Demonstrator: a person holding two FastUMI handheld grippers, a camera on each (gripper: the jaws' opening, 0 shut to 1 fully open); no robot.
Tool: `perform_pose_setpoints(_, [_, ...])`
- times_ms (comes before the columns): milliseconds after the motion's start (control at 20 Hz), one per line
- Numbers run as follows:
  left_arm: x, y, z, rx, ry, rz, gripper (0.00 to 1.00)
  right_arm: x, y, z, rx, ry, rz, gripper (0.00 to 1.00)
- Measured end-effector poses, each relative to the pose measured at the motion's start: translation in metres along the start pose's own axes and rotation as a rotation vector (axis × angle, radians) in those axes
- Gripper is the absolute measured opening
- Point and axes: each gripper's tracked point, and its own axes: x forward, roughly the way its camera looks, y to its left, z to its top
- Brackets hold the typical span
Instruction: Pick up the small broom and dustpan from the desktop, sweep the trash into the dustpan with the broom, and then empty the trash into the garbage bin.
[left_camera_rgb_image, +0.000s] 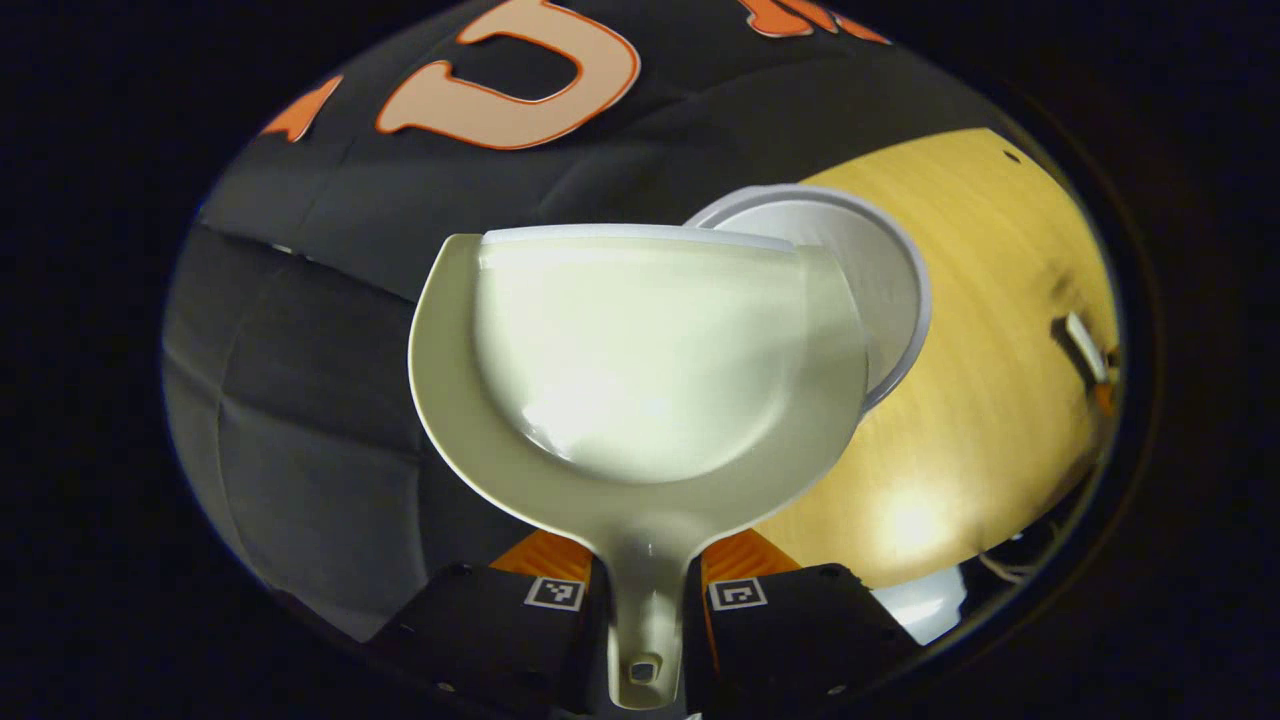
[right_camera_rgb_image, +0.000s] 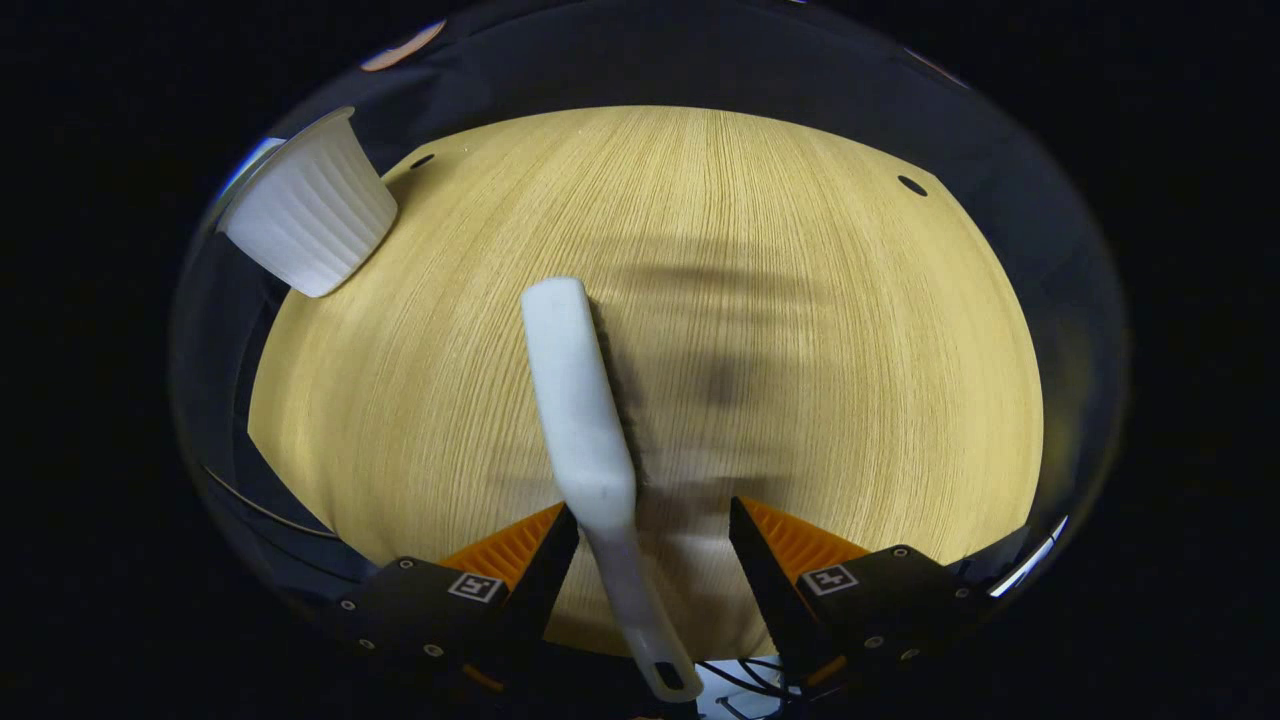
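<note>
Broom (right_camera_rgb_image: 583, 400) lies on the desk (right_camera_rgb_image: 850, 330) between your right gripper (right_camera_rgb_image: 650, 540)'s wide-open fingers (handle toward you, head pointing away), while your left gripper (left_camera_rgb_image: 645, 590) is clamped on the dustpan (left_camera_rgb_image: 640, 370)'s handle, pan raised before the bin (left_camera_rgb_image: 880, 290).

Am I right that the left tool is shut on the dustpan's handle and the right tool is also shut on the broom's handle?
Not quite. In the right gripper view the right tool is open, its fingers apart on either side of the broom. The left tool is indeed shut on the dustpan, as the left gripper view shows.
</note>
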Motion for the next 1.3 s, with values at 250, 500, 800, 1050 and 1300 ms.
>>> perform_pose_setpoints(250, [0.014,-0.09,0.048,-0.262,-0.108,-0.316,0.31,-0.017,0.002,0.027,0.067,-0.121,0.042,0.94])
perform_pose_setpoints(500, [-0.023,-0.186,0.08,-0.37,-0.127,-0.603,0.31,-0.039,-0.008,0.047,0.093,-0.226,0.037,0.94])
perform_pose_setpoints(800, [-0.026,-0.231,0.065,-0.358,-0.093,-0.654,0.31,-0.038,-0.007,0.054,0.135,-0.284,0.03,0.94])
perform_pose_setpoints(1050, [0.013,-0.277,0.011,-0.31,0.05,-0.627,0.31,-0.036,-0.008,0.056,0.134,-0.31,0.023,0.95])
perform_pose_setpoints(1300, [0.049,-0.292,-0.033,-0.345,0.197,-0.581,0.31,-0.034,-0.008,0.046,0.112,-0.26,0.042,0.95])
